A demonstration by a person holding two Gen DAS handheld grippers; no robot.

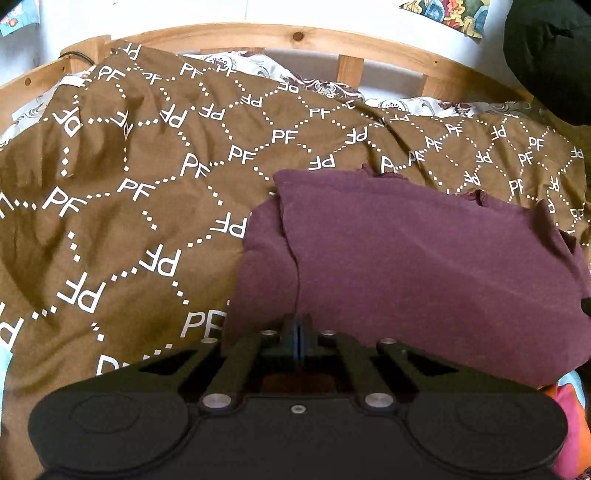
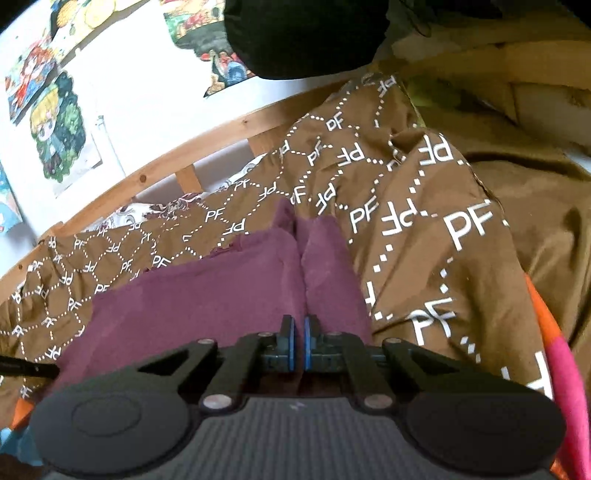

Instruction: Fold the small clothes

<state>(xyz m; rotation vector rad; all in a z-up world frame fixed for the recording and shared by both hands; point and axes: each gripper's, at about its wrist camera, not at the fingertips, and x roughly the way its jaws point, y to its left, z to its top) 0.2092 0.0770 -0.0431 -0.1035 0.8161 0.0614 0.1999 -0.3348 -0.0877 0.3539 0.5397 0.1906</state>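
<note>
A maroon garment (image 1: 424, 266) lies folded over itself on a brown bedspread (image 1: 122, 206) printed with white "PF" letters. My left gripper (image 1: 298, 334) is shut on the garment's near edge, its blue pads pressed together on the cloth. In the right wrist view the same maroon garment (image 2: 207, 295) runs forward from my right gripper (image 2: 299, 332), which is shut on a pinched fold of it; the cloth bunches into a ridge ahead of the fingers. The brown bedspread (image 2: 424, 236) lies around it.
A wooden bed rail (image 1: 258, 33) curves along the far side, with a patterned sheet (image 1: 258, 66) below it. Posters (image 2: 55, 122) hang on the white wall. A dark object (image 2: 306, 33) hangs at the top. Orange and pink cloth (image 2: 561, 354) lies at right.
</note>
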